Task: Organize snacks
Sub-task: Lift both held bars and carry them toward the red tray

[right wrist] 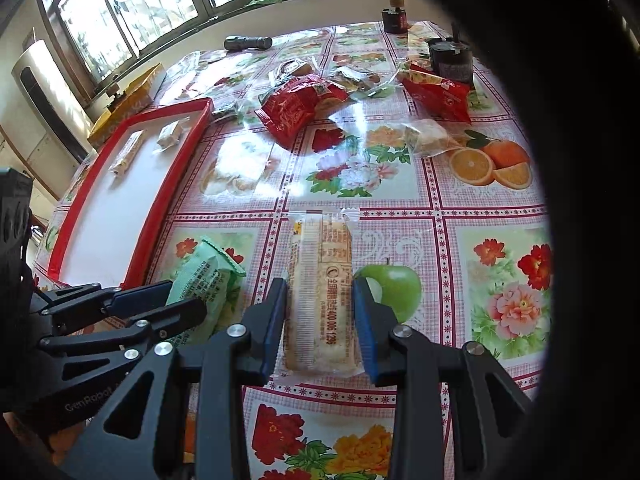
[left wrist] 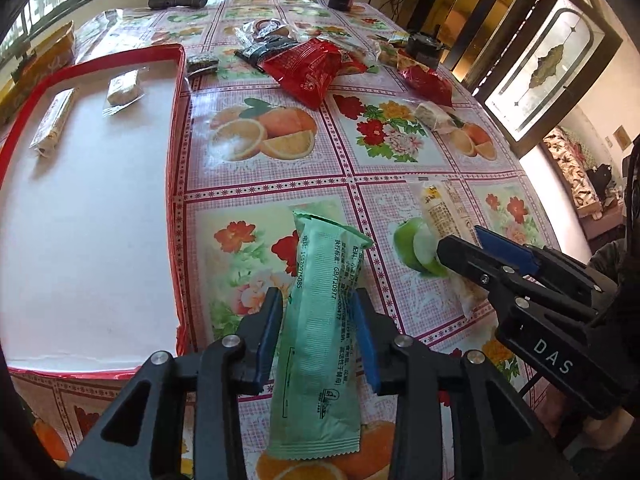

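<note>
A long green snack packet (left wrist: 320, 320) lies on the floral tablecloth between the fingers of my left gripper (left wrist: 318, 332), which is shut on it. It also shows in the right wrist view (right wrist: 204, 280). A clear-wrapped beige snack bar (right wrist: 320, 292) lies between the fingers of my right gripper (right wrist: 320, 316), which closes on its sides. That bar shows in the left wrist view (left wrist: 440, 216) under the right gripper (left wrist: 468, 248). A red-rimmed white tray (left wrist: 176, 128) at the left holds two wrapped snacks (left wrist: 124, 88).
Red snack bags (left wrist: 312, 68) and several small wrapped snacks (left wrist: 432, 116) lie across the far half of the table. A black flashlight (left wrist: 178, 0) and dark jars (left wrist: 424, 44) stand at the back. A yellow box (left wrist: 36, 68) sits beyond the tray.
</note>
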`<action>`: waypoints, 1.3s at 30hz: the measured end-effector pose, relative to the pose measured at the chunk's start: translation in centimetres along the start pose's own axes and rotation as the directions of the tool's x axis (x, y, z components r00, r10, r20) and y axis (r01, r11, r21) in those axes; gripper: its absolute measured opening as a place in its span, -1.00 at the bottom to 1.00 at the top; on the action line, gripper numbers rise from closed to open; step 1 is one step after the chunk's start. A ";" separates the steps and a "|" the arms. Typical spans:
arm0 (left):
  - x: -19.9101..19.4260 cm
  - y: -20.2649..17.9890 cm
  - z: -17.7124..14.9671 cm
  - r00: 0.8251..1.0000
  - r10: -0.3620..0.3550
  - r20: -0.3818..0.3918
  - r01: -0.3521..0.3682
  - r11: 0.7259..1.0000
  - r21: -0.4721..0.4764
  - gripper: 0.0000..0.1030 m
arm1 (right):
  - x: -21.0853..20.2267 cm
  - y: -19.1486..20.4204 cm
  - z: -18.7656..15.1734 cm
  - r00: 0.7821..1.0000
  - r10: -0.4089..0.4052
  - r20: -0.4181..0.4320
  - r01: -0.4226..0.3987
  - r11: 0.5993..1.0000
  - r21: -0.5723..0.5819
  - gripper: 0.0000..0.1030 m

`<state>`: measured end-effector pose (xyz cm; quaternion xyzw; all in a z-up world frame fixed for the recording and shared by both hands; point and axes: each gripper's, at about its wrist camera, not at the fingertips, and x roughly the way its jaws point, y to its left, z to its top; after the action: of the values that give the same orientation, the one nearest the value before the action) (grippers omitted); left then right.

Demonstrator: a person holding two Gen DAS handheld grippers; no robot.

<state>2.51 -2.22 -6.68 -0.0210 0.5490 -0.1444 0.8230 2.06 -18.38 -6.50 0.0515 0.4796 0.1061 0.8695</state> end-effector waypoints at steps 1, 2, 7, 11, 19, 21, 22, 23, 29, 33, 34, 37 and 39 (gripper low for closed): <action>0.3 -0.2 -0.1 0.999 0.009 -0.034 -0.008 1.000 0.008 0.07 | 0.1 -0.1 -0.1 1.000 0.000 -0.003 0.000 1.000 0.002 -0.32; 0.5 -0.4 -0.3 0.999 0.004 -0.053 -0.003 1.000 0.013 0.14 | 0.2 -0.2 -0.1 1.000 -0.002 -0.007 0.002 1.000 0.003 -0.32; 0.6 -1.1 -0.9 0.997 0.044 -0.071 -0.039 0.997 0.062 0.30 | 0.7 -0.5 -0.6 0.999 -0.017 -0.039 0.016 1.000 -0.009 -0.32; 0.5 -1.9 -1.1 0.994 0.108 -0.028 -0.103 0.987 0.126 -0.42 | 1.2 -0.5 -0.9 0.998 -0.036 -0.048 0.035 0.999 -0.029 -0.32; -0.3 -1.4 -1.3 0.996 0.082 0.021 -0.084 0.989 0.122 -0.45 | 0.6 -0.6 -0.9 0.999 -0.032 -0.022 0.031 0.999 -0.016 -0.32; -1.0 -1.5 -1.8 0.995 0.086 0.056 -0.093 0.987 0.132 -0.45 | 0.3 -0.5 -0.9 0.999 -0.030 -0.012 0.030 0.999 -0.016 -0.32; -1.1 -1.7 -1.7 0.994 0.086 0.072 -0.095 0.986 0.135 -0.45 | 0.2 -0.4 -1.0 0.999 -0.031 -0.008 0.031 0.999 -0.019 -0.32; -1.4 -1.8 -1.9 0.992 0.088 0.088 -0.100 0.986 0.137 -0.45 | 0.1 -0.3 -1.0 1.000 -0.031 -0.004 0.031 0.999 -0.022 -0.32; -2.5 -1.9 -1.4 0.986 0.092 0.136 -0.111 0.985 0.134 -0.45 | -0.5 0.6 -0.9 1.000 -0.023 0.008 0.024 0.999 -0.043 -0.32; -3.2 -1.4 -0.7 0.983 0.092 0.158 -0.111 0.987 0.114 -0.45 | -1.0 1.2 -0.2 1.000 -0.017 0.024 0.018 0.998 -0.054 -0.32; -3.4 -1.1 -0.5 0.982 0.093 0.163 -0.112 0.988 0.107 -0.45 | -1.1 1.5 0.1 1.000 -0.015 0.028 0.017 0.998 -0.060 -0.32; -3.9 -0.3 -0.1 0.979 0.098 0.177 -0.114 0.990 0.085 -0.45 | -1.3 2.5 0.9 0.999 -0.004 0.039 0.007 0.997 -0.081 -0.32; -4.2 0.3 0.2 0.978 0.104 0.182 -0.118 0.991 0.069 -0.45 | -1.4 3.5 1.4 0.999 0.003 0.044 0.002 0.995 -0.102 -0.32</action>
<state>1.23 -0.85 -2.85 0.0295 0.4674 -0.1172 0.8758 2.10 -15.30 -3.93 0.0094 0.4541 0.1296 0.8814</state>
